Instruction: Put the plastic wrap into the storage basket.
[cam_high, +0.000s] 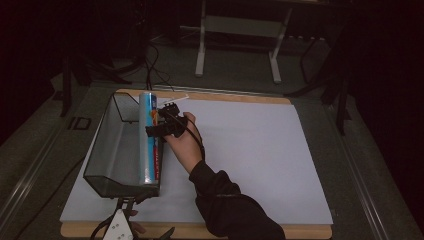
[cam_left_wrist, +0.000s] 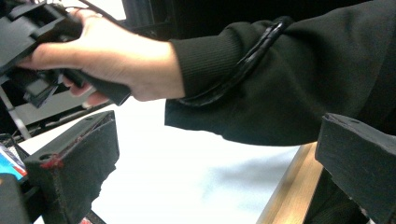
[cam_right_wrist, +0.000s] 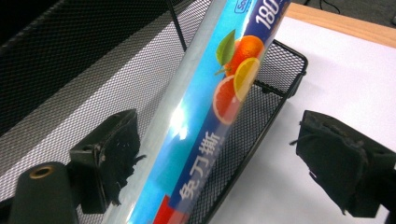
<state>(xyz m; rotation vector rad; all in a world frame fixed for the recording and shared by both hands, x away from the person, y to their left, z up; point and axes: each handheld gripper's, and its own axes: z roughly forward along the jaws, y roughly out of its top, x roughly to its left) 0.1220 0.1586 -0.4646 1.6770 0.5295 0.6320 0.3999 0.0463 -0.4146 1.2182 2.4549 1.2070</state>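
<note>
Left tongs gape at the near surface edge; right tongs gape astride the blue box in the mesh basket.

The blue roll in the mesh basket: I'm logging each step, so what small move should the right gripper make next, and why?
Probably draw the right gripper back from the mesh basket. Its jaws stand open either side of the blue roll, which already lies along the basket's right wall, so it looks let go.
</note>
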